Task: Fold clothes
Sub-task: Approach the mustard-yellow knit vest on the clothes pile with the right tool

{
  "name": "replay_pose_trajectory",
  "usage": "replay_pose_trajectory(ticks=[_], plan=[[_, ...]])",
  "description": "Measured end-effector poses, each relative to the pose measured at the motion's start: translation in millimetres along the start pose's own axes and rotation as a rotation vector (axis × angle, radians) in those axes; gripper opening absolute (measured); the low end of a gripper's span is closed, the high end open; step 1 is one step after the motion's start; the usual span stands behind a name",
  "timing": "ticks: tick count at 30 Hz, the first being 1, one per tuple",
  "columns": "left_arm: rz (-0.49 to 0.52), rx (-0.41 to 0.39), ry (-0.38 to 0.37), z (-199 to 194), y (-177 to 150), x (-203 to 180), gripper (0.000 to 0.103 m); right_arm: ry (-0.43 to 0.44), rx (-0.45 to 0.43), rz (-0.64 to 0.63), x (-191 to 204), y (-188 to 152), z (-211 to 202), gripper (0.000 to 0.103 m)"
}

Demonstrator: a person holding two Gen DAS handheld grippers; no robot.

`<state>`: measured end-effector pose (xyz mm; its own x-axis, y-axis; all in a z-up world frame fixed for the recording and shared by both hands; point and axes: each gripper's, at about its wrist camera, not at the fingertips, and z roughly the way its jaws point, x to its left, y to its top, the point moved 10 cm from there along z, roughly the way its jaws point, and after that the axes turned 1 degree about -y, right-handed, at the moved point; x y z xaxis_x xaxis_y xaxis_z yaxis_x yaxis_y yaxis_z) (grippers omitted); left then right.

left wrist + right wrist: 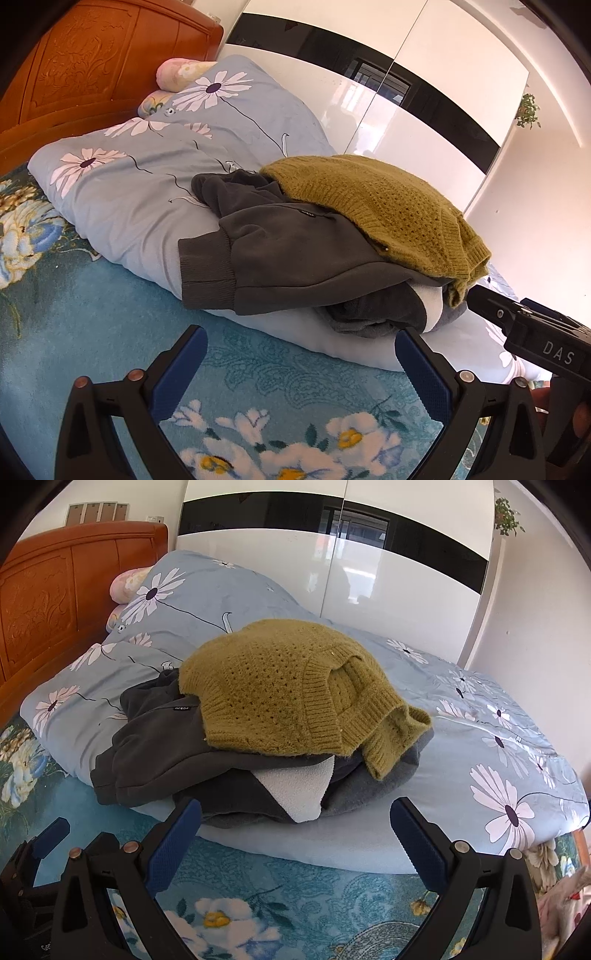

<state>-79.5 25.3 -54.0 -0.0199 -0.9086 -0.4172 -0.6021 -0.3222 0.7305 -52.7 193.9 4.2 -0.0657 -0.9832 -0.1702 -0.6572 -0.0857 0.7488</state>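
Note:
An olive green knit sweater (380, 206) (280, 698) lies crumpled on top of a dark grey sweatshirt (295, 258) (162, 746) with a pale fleece lining (299, 790). Both rest in a pile on a folded light-blue daisy duvet (147, 177) (461, 738). My left gripper (301, 350) is open and empty, just in front of the pile over the bedspread. My right gripper (295, 823) is open and empty, close to the pile's front edge. The right gripper's body also shows in the left wrist view (528, 328), beside the sweater's hem.
The bed has a teal floral bedspread (110, 317) (280, 897). A carved wooden headboard (92, 66) (48, 598) stands at the left with pink pillows (177, 74) against it. A glossy white and black wardrobe (369, 561) stands behind the bed.

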Motion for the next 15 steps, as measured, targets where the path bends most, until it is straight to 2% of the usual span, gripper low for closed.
replay_pose_trajectory(ticks=[4,6,15], plan=[[0.025,-0.016,0.004,-7.3,-0.8,-3.8,0.103,0.008,0.005,0.021,2.2,-2.1,-0.4,0.102],[-0.015,0.013,0.003,-1.3,1.5,3.6,0.103,0.024,0.010,0.034,1.7,-5.3,1.0,0.102],[0.004,0.010,0.027,-0.1,0.0,10.0,0.103,0.015,0.041,0.003,10.9,-3.0,2.3,0.102]])
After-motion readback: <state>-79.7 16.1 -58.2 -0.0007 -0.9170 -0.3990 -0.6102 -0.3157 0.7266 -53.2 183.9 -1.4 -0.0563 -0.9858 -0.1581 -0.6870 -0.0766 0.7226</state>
